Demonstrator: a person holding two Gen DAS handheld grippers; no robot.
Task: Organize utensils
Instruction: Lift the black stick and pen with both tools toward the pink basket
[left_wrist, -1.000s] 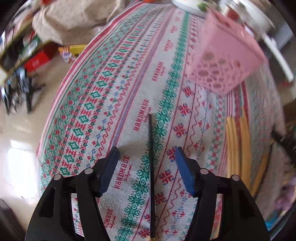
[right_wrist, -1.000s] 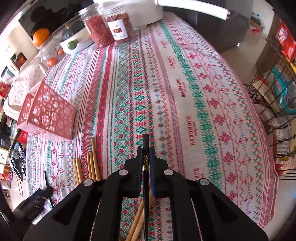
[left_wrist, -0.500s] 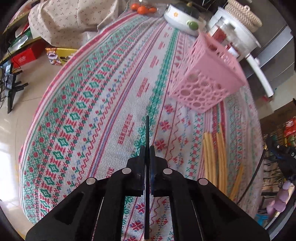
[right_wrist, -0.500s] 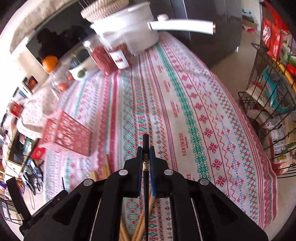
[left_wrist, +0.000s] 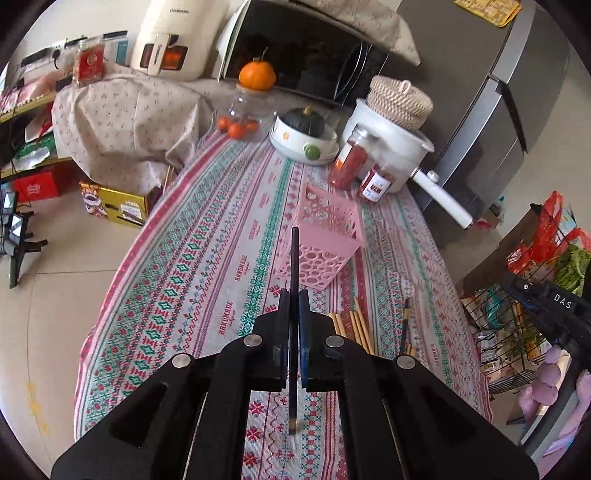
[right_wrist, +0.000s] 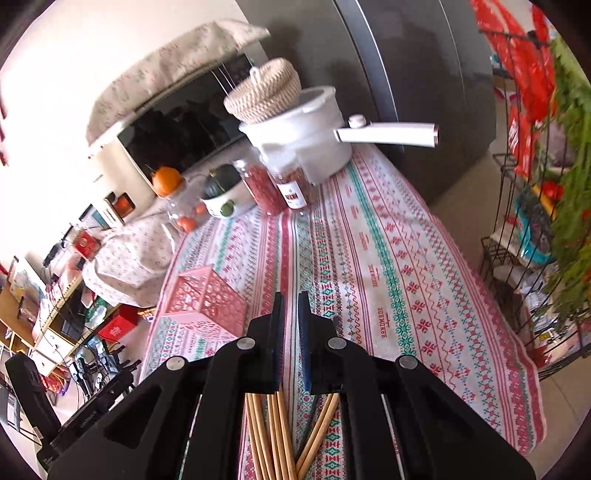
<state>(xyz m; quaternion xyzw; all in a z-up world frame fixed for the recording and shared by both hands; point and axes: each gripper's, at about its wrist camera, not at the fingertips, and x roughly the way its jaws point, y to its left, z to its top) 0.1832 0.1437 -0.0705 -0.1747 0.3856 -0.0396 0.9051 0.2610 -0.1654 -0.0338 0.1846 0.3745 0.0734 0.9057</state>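
Note:
My left gripper (left_wrist: 293, 295) is shut on a black chopstick (left_wrist: 294, 258) and holds it above the tablecloth; its tip points toward the pink perforated basket (left_wrist: 321, 240). Several bamboo chopsticks (left_wrist: 354, 325) lie on the cloth just right of the gripper. Another black chopstick (left_wrist: 405, 325) with a gold band lies beyond them. In the right wrist view my right gripper (right_wrist: 290, 306) is shut to a thin slit with nothing visible between its pads. It hangs over the bamboo chopsticks (right_wrist: 269, 424), and the pink basket (right_wrist: 207, 302) stands to its left.
At the table's far end stand a white pot (left_wrist: 388, 133) with a long handle, two jars of red food (left_wrist: 351, 158), a bowl with a green squash (left_wrist: 303, 136) and a jar of small tomatoes. A wire rack (right_wrist: 524, 240) of bags stands right of the table.
The left gripper closed on the black chopstick and lifted it. Both grippers rose and tilted up. The black chopstick that the right gripper held no longer shows between its pads.

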